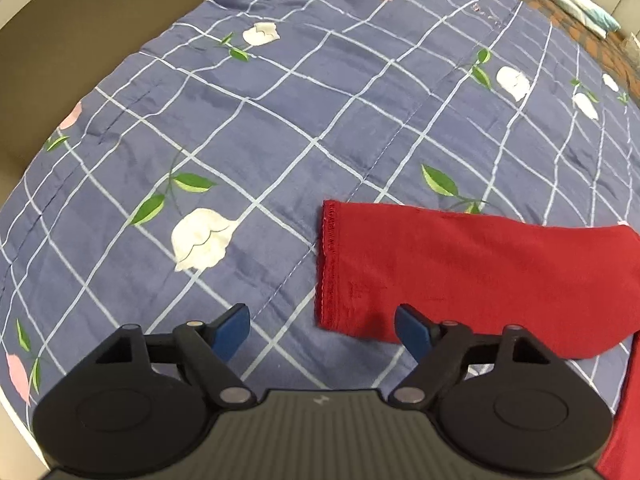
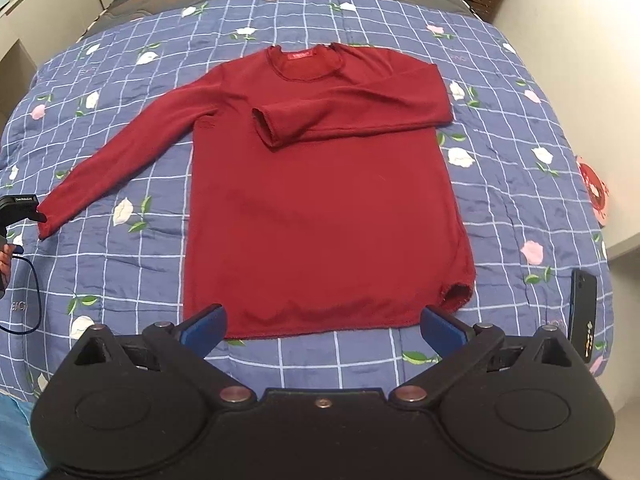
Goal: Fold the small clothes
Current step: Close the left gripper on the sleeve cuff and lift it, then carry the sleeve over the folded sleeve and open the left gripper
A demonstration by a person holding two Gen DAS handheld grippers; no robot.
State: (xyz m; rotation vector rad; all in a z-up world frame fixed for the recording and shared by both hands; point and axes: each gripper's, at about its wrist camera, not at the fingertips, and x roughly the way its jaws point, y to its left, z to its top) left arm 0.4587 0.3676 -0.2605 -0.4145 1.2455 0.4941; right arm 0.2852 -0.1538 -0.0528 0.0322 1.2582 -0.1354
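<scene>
We're over the blue floral quilt point(image 2: 500, 200), where the red long-sleeved top point(image 2: 320, 208) lies flat, one sleeve point(image 2: 352, 108) folded across its chest, the other sleeve point(image 1: 460, 272) stretched outward. Our left gripper point(image 1: 322, 330) hovers at that cuff, jaws spread; our right gripper point(image 2: 322, 326) sits at the hem, jaws spread too. A dark phone point(image 2: 582, 314) lies near the quilt's edge.

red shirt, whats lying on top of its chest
One sleeve is folded across the shirt, its cuff resting mid-chest. The chest fabric beneath it is covered. The other sleeve lies out on the quilt.
</scene>
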